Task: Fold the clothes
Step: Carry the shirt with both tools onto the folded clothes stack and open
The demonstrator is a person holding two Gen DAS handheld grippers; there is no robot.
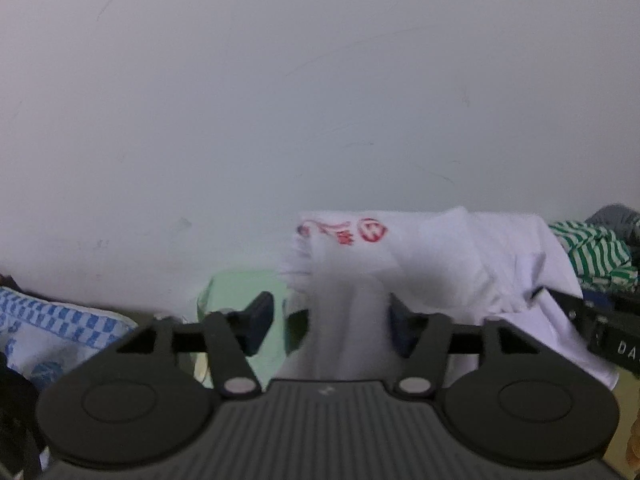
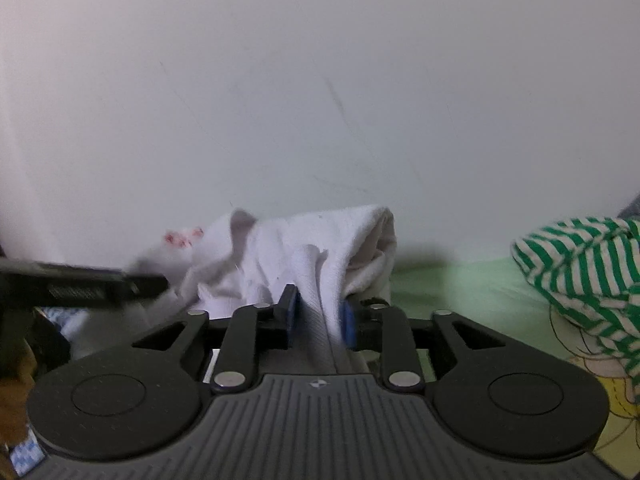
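A plain white wall backs a pale green bedsheet; on it, against the wall, lies the bunched white cotton shirt with red print; the left gripper stands spread, cloth loose between; the right gripper barely pinches a fold; released unevenly, the fold may slump.
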